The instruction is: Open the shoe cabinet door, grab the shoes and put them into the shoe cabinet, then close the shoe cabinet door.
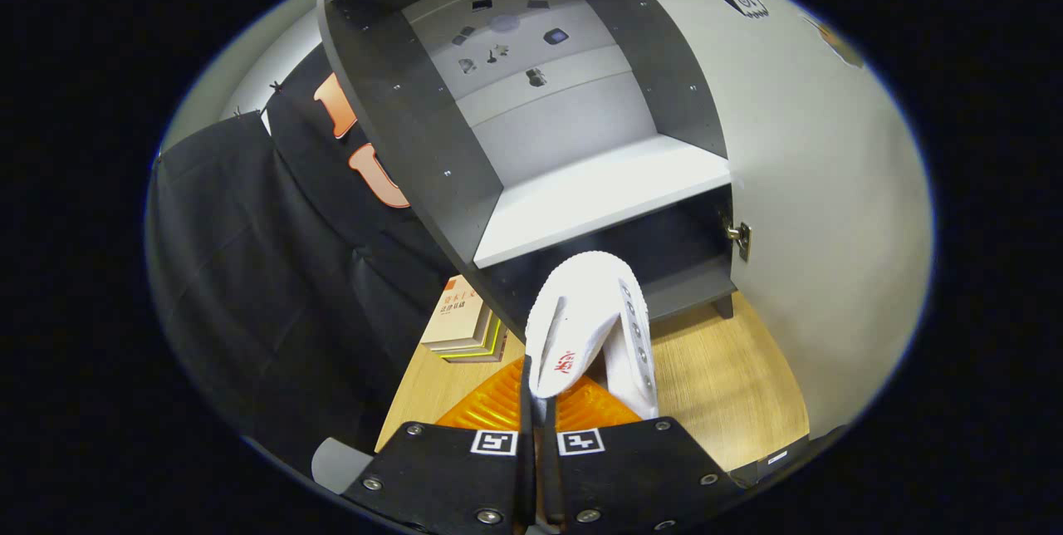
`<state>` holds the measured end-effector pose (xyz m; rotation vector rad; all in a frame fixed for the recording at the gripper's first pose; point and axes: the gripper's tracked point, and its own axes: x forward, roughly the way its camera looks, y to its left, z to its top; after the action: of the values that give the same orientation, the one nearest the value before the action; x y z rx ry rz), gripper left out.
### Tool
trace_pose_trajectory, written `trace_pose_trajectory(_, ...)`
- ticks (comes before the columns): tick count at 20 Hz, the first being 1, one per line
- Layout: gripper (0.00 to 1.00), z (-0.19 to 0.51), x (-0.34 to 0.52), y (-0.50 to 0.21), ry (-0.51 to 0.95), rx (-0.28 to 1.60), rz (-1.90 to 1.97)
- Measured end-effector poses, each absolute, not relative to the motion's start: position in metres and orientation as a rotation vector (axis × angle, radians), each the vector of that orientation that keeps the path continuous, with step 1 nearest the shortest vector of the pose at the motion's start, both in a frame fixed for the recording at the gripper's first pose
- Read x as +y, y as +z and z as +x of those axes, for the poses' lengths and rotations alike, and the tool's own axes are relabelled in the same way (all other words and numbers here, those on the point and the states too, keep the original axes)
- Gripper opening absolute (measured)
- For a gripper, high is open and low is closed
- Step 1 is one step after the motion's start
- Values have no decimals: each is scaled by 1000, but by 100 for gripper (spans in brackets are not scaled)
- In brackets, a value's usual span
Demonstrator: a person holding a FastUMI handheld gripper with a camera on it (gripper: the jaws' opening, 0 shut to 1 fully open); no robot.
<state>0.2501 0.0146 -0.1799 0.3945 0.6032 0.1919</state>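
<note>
behind the work hangs dark booth cloth, and below us a pale wooden worktop [714,377] carries the shoe cabinet [415,144], whose door [822,211] is swung wide open to the right with a metal hinge [737,238] showing at its edge. a stack of books [461,323] lies on the worktop just left of the cabinet's base.

we judge the step in hand to be carrying the shoe into the cabinet. the white shoe [585,327] hangs just ahead of the tool [538,414], its toe pointing toward the dark lower compartment under the white shelf [598,194]. to do this well, we should keep the shoe level with that lower opening, steer it clear of the shelf's front edge and of the left side panel, and push it deep enough that the door can later swing shut without catching the heel. since only 1 thin part of the shoe is pinched, a slow, steady approach seems wise, as the shoe could twist or slip.

the tool's 2 fingers are drawn almost together, with only a narrow slit between them, and both press on the shoe's collar or side wall, so the tool is gripping the shoe. the shoe appears to be off the worktop, held in front of the cabinet and not yet inside it.
</note>
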Motion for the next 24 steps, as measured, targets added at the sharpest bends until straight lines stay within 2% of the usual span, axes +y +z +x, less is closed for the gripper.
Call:
trace_pose_trajectory(8,3,247,-6,-158,210,568,412)
trace_pose_trajectory(24,3,380,-24,-164,264,668,339)
